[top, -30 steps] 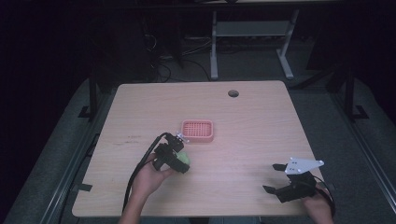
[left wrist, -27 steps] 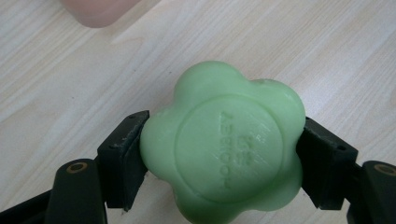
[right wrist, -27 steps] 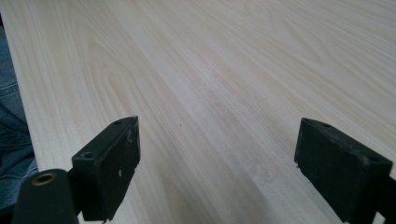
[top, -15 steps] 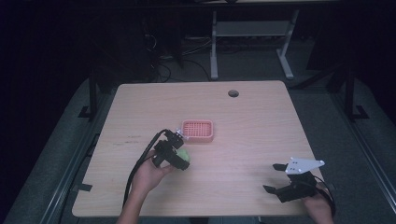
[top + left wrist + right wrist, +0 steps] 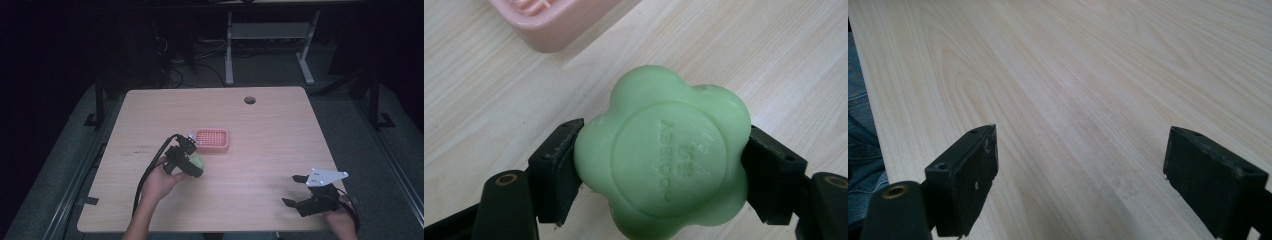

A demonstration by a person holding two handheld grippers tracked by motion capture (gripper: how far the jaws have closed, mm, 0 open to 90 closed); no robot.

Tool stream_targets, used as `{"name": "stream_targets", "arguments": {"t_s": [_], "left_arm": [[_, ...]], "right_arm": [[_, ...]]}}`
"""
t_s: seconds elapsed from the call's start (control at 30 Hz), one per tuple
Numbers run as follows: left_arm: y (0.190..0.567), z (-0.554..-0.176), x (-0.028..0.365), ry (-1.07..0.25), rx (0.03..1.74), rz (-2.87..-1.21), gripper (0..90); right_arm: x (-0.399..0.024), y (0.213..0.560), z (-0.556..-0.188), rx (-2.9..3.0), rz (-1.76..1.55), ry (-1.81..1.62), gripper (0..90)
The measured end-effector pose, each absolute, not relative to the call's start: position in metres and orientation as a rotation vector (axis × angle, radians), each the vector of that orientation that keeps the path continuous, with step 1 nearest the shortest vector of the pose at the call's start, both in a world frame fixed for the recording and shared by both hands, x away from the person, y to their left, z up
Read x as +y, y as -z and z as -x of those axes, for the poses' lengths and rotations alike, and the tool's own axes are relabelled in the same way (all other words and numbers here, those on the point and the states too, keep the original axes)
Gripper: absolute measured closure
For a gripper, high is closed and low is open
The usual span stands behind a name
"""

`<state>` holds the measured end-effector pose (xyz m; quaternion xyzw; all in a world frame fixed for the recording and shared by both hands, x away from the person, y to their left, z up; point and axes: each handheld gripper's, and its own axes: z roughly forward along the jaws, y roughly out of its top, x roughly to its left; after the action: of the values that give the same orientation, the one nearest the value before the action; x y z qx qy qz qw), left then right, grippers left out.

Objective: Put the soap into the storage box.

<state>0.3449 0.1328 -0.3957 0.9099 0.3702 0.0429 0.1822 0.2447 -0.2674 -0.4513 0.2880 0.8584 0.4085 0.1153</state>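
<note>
Soap — the pale green flower-shaped bar (image 5: 663,155) — sits clamped in your left gripper (image 5: 664,165); the pink slotted plastic dish (image 5: 555,20) lies just ahead-left — lower it level. Right gripper (image 5: 1080,175) idles open.

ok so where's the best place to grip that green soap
Across its rim, as the left gripper does now: one jaw pressed into each opposite side of the flower-shaped soap. The dips between the lobes seat the pads; its broad stamped face is too wide and flat to pinch.

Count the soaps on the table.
1. The green soap sits clamped in the left hand-held gripper, just short of the pink soap dish. Whether another lies in the dish cannot be told.
</note>
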Motion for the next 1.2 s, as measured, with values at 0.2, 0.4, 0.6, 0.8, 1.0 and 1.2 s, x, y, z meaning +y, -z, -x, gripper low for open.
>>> {"name": "stream_targets", "arguments": {"t_s": [0.2, 0.4, 0.6, 0.8, 1.0, 1.2], "left_arm": [[0.396, -0.350, 0.133, -0.111, 1.049, -2.570, 26.8], [0.395, -0.354, 0.134, -0.109, 1.060, -2.564, 26.9], [0.393, -0.357, 0.135, -0.102, 1.071, -2.561, 26.9], [0.388, -0.362, 0.135, -0.110, 1.064, -2.561, 26.9], [0.387, -0.367, 0.134, -0.100, 1.071, -2.552, 26.9], [0.385, -0.372, 0.133, -0.100, 1.070, -2.552, 26.9]], "right_arm": [[-0.268, 0.451, -0.244, 2.514, -0.841, -1.199, 13.8], [-0.268, 0.451, -0.245, 2.513, -0.844, -1.200, 13.8], [-0.268, 0.451, -0.244, 2.511, -0.844, -1.201, 13.7], [-0.268, 0.451, -0.244, 2.510, -0.851, -1.201, 13.8], [-0.269, 0.451, -0.244, 2.508, -0.848, -1.203, 13.8], [-0.269, 0.451, -0.244, 2.505, -0.850, -1.209, 13.8]]}}
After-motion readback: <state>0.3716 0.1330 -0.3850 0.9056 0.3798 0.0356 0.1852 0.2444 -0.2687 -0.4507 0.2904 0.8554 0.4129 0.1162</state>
